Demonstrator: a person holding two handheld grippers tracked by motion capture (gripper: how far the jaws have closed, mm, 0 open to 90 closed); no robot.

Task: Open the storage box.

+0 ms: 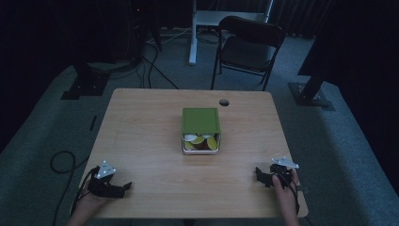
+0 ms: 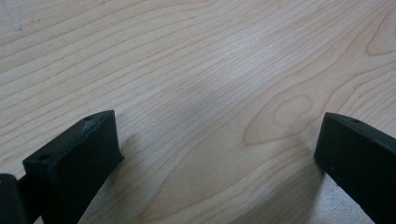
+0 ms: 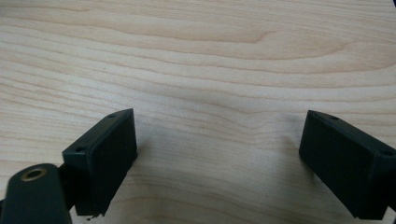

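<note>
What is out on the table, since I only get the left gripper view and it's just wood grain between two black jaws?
Observer: A white square box with a green lid sits mid-table.
Operator: Is the lid fully on?
Observer: No, it covers the far part; yellow-green and white round pieces show at the near side.
Operator: Where is the other hand-held gripper?
Observer: The right hand-held gripper rests near the table's near right corner, jaws apart.
Operator: And mine?
Observer: The left hand-held gripper sits at the near left corner, well short of the box.
</note>
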